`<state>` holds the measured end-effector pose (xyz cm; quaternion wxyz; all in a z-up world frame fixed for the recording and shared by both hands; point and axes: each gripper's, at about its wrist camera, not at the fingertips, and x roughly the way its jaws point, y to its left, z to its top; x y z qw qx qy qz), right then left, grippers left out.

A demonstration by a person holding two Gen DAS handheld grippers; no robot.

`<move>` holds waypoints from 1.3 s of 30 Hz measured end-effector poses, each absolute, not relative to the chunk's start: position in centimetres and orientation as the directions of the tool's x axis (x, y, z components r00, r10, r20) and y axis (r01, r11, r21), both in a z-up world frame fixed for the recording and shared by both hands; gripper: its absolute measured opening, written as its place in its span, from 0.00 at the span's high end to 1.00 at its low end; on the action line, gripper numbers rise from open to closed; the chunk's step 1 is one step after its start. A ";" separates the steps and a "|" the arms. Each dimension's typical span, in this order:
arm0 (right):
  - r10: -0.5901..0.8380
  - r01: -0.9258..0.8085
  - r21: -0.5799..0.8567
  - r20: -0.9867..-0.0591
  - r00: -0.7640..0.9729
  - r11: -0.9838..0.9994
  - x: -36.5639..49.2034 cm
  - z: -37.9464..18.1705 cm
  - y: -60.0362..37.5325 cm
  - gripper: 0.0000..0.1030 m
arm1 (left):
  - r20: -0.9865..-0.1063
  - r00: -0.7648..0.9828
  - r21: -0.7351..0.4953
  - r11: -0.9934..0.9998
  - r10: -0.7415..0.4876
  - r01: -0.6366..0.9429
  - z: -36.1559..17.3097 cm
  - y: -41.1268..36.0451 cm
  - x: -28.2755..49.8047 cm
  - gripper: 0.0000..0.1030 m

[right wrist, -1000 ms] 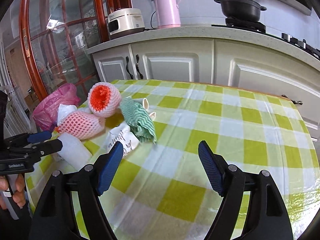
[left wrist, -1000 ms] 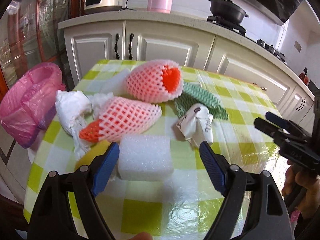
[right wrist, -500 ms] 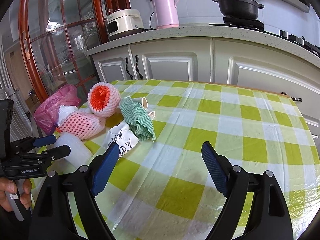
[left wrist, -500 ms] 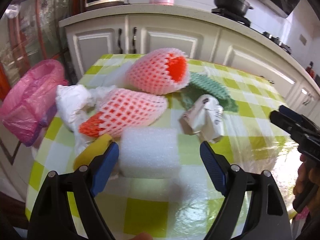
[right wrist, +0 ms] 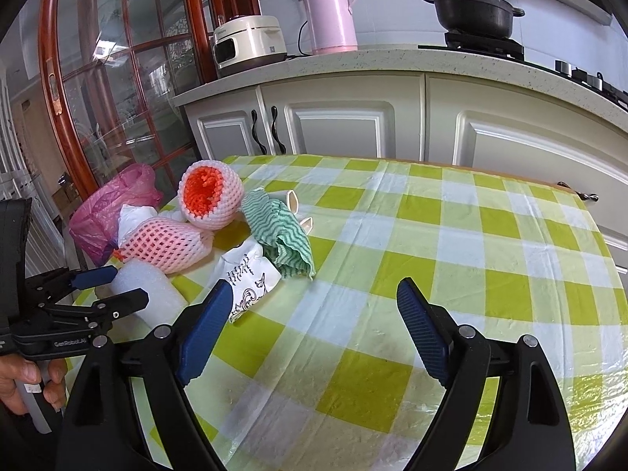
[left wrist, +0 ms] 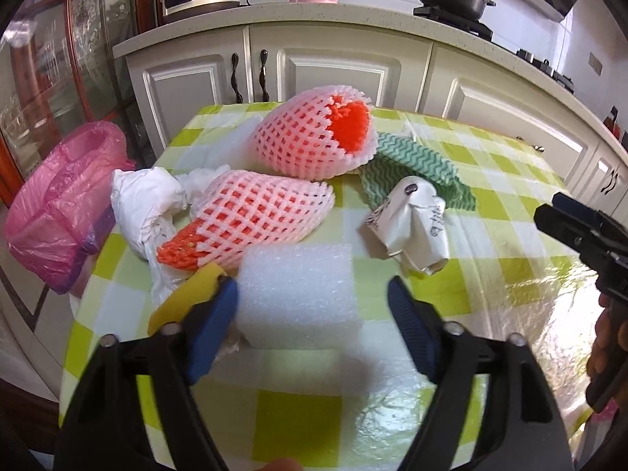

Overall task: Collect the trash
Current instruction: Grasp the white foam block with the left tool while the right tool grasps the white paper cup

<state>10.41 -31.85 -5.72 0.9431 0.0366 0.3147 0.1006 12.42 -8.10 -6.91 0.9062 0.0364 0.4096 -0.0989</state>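
A white foam block (left wrist: 298, 294) lies on the checked table (left wrist: 510, 274), partly between the open jaws of my left gripper (left wrist: 312, 325); the left pad is close beside it, the right pad apart. It also shows in the right wrist view (right wrist: 149, 298). Behind it lie two pink foam fruit nets (left wrist: 259, 212) (left wrist: 314, 137), a crumpled white bag (left wrist: 145, 200), a yellow piece (left wrist: 184, 298), a crushed paper cup (left wrist: 412, 227) and a green wavy cloth (left wrist: 416, 165). My right gripper (right wrist: 310, 329) is open and empty above bare tablecloth.
A bin lined with a pink bag (left wrist: 59, 212) stands off the table's left edge. White kitchen cabinets (right wrist: 353, 117) run behind the table, with a rice cooker (right wrist: 247, 39), pink thermos (right wrist: 333, 4) and black pot (right wrist: 475, 11) on the counter.
My left gripper has moved forward, so the foam block now sits further in between its jaws. The right gripper has shifted only slightly.
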 end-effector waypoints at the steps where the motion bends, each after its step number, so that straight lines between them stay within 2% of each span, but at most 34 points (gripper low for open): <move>1: 0.216 -0.168 0.136 -0.587 0.780 0.976 10.5 -5.8 -31.7 0.22 | -0.751 0.646 -0.001 0.979 -0.137 0.206 -7.1 -8.1 12.5 0.41; 8: 0.235 -0.193 0.134 -0.593 0.770 0.972 11.1 -5.9 -30.4 0.22 | -0.783 0.602 -0.024 0.975 -0.156 0.222 -8.1 -7.7 13.0 0.38; 11: 0.238 -0.202 0.128 -0.591 0.771 0.971 11.1 -5.7 -29.8 0.22 | -0.765 0.611 -0.085 0.972 -0.204 0.219 -7.9 -7.3 12.7 0.39; 23: 0.237 -0.217 0.110 -0.628 0.741 0.970 13.3 -6.7 -27.3 0.23 | -0.689 0.674 -0.137 0.961 -0.265 0.239 -3.7 -6.1 12.5 0.39; 35: 0.235 -0.224 0.112 -0.714 0.660 0.968 16.4 -9.4 -24.3 0.41 | -0.624 0.746 -0.143 0.973 -0.232 0.184 0.0 -2.5 13.0 0.39; 37: 0.232 -0.225 0.110 -0.730 0.642 0.968 16.6 -9.9 -24.1 0.58 | -0.616 0.755 -0.145 0.974 -0.225 0.172 0.5 -1.7 13.1 0.39; 39: 0.244 -0.233 0.121 -0.736 0.631 0.965 16.6 -10.3 -24.0 0.65 | -0.611 0.763 -0.138 0.977 -0.212 0.161 0.8 -1.1 13.2 0.39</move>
